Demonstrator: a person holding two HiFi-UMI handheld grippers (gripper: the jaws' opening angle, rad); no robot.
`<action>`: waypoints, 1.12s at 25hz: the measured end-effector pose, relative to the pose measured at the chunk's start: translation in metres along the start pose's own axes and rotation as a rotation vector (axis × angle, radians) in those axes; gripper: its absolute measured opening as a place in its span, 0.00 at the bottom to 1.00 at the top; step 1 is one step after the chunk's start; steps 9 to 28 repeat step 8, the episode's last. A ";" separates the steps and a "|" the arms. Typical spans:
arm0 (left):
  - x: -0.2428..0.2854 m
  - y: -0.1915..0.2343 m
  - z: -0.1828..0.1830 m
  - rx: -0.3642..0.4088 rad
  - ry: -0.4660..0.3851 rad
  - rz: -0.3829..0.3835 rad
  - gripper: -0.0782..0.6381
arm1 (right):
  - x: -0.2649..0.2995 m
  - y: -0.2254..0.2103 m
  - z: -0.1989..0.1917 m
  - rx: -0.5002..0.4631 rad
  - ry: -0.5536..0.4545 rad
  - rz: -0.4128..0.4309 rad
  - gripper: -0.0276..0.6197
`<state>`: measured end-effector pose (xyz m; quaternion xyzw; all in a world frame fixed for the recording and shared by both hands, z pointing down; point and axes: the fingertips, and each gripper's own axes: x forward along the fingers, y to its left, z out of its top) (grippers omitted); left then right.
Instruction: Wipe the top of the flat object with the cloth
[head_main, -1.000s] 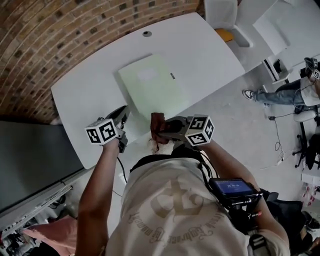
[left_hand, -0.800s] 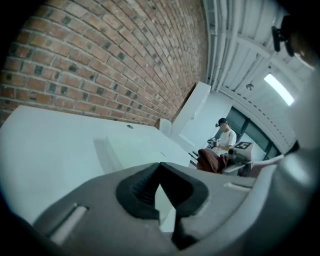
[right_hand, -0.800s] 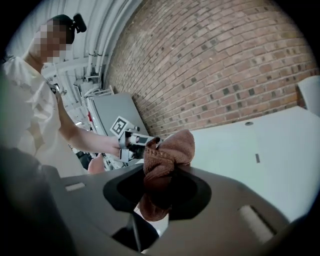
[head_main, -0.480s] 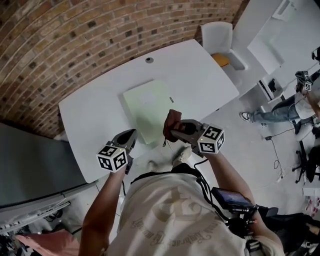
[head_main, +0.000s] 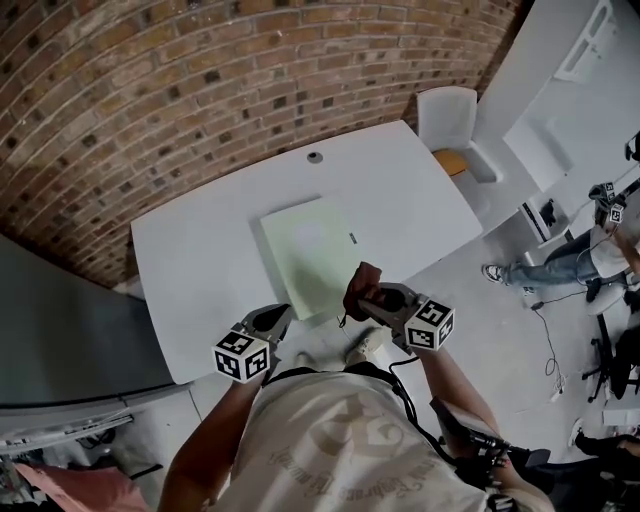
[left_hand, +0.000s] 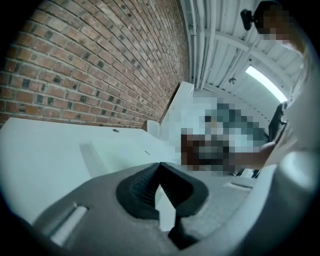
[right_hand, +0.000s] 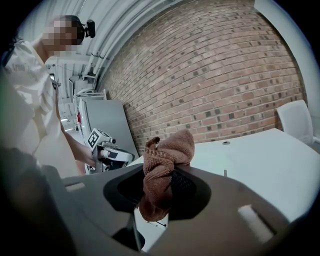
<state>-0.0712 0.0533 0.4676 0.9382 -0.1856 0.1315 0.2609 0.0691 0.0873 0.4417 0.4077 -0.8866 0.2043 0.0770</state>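
The white rounded table (head_main: 200, 250) is seen steeply from overhead in the head view, and low, near-level, toward the red brick wall (head_main: 200, 90) in both gripper views.

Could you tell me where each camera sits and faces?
Head view: on head, steeply down; table, pad, arms, left claw, right claw.
Left gripper view: on left claw, over shut jaws towards wall; torso.
Right gripper view: on right claw, past clamped cloth towards wall; torso, left claw.
Shared: table, wall.
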 end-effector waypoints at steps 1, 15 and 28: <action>0.001 -0.001 0.000 -0.001 0.002 -0.003 0.12 | 0.001 0.000 0.000 -0.002 0.002 -0.001 0.22; 0.012 0.000 0.001 0.023 0.012 -0.015 0.12 | 0.009 -0.006 0.004 -0.015 -0.008 -0.002 0.22; 0.012 0.000 0.001 0.023 0.012 -0.015 0.12 | 0.009 -0.006 0.004 -0.015 -0.008 -0.002 0.22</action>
